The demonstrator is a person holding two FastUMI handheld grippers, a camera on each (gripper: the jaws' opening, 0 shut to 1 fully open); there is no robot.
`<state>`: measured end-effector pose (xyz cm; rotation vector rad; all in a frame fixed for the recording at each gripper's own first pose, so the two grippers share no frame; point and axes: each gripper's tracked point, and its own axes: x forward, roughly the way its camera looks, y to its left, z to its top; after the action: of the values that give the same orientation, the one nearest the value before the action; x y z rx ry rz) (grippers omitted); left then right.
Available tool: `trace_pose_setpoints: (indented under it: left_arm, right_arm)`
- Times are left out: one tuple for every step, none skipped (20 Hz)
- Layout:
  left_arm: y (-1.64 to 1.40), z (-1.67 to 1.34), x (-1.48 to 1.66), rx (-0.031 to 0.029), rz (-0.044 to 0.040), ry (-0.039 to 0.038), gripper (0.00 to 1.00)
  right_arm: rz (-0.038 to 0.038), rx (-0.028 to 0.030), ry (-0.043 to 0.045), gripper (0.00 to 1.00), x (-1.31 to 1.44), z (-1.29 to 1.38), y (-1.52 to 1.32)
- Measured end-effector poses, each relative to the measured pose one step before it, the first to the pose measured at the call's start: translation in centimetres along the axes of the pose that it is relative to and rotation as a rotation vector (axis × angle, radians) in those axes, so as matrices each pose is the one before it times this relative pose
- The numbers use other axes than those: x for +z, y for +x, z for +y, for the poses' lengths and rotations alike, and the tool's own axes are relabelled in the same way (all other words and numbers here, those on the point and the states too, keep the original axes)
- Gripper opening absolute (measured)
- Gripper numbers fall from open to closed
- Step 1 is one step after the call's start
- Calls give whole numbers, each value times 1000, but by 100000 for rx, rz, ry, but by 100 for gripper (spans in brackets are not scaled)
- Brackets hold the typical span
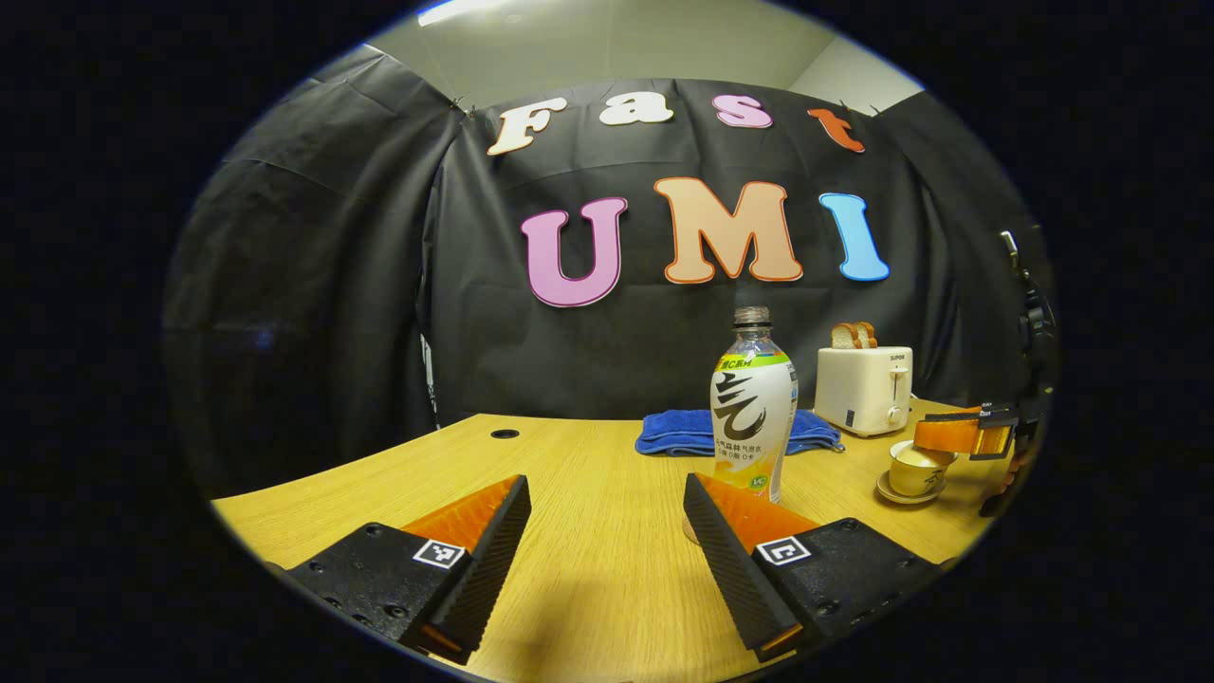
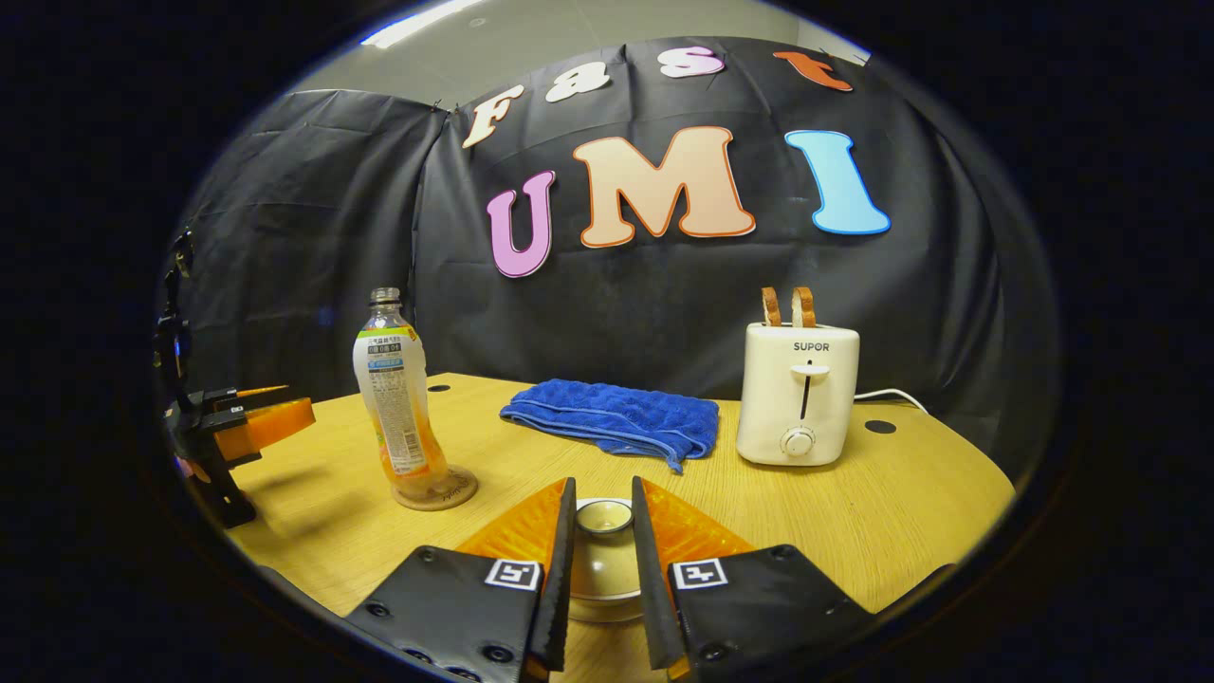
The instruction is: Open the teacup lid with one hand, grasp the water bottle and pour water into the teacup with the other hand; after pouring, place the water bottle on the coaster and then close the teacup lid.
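Observation:
The uncapped water bottle (image 1: pixel 754 408) stands upright on a round coaster (image 2: pixel 438 493), with some orange drink left in it. My left gripper (image 1: pixel 607 493) is open just in front of it, and the bottle rises beyond its right finger. The cream teacup (image 1: pixel 915 472) sits on its saucer at the right. My right gripper (image 2: pixel 603 493) reaches down over it, both fingers pressed on the knob of the teacup lid (image 2: pixel 604 517). The lid looks seated on the cup. The right gripper view has the left gripper (image 2: pixel 251 422) at the far left, and the left gripper view has the right gripper (image 1: pixel 977 436) above the cup.
A folded blue towel (image 2: pixel 616 417) lies at the back middle of the wooden table (image 2: pixel 901 503). A white toaster (image 2: pixel 799 394) holding two bread slices stands to the right of it, its cord trailing behind. Black cloth walls close off the back and sides.

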<state>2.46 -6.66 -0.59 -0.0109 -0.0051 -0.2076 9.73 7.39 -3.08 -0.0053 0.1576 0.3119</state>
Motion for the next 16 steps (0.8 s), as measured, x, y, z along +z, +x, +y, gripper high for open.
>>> trace_pose_setpoints:
  left_arm:
    - [-14, 28, -44, 129, -32, 5, 95]
    - [-120, 95, 191, 215, 24, 139, 95]
    - [40, 40, -18, 116, 102, 158, 95]
    - [47, 33, 44, 154, 11, 54, 95]
    - [-36, 42, 23, 95, 11, 52, 95]
    - [35, 3, 1, 47, 6, 1, 95]
    - [-49, 48, 47, 175, -8, 38, 95]
    - [-12, -3, 74, 141, -13, 22, 95]
    - [22, 62, -41, 144, -23, 10, 95]
    - [-5, 86, 53, 180, -60, 6, 95]
    - [-9, 24, -21, 240, -46, 16, 95]
    - [-8, 36, -3, 197, 21, 60, 95]
    - [-9, 10, 54, 55, -41, 2, 95]
    - [30, 27, 27, 17, 21, 15, 95]
    - [-56, 9, -33, 140, 1, 32, 95]
    - [-48, 44, 8, 38, -34, -3, 95]
  right_arm:
    - [-20, 814, 79, 45, 73, 231, -33]
    - [-203, 529, -144, 54, 19, 114, -14]
    - [-729, -345, -212, 63, 85, -88, -236]
    - [-1748, -517, -587, 72, 295, -104, -244]
    - [-2331, -1339, -479, 81, 494, -128, -370]
    - [-2271, -1338, 288, 90, 360, -303, -348]
    - [-2382, -1662, 751, 99, 180, -349, -399]
    - [-2073, -1965, 482, 99, 304, -438, -519]
    - [-2361, -2092, -134, 100, 439, -425, -546]
    - [-1434, -2020, -1271, 100, 286, -475, -505]
    - [525, -1194, 766, 99, -325, -311, -477]
    - [-104, -1232, -531, 100, 1, -298, -582]
    - [-322, -2296, 156, 99, 213, -738, -527]
    - [-76, -3247, -212, 99, 55, -925, -478]
    - [-159, -3859, -125, 95, -1, -1070, -534]
    - [-168, -4016, -133, 99, 97, -1034, -401]
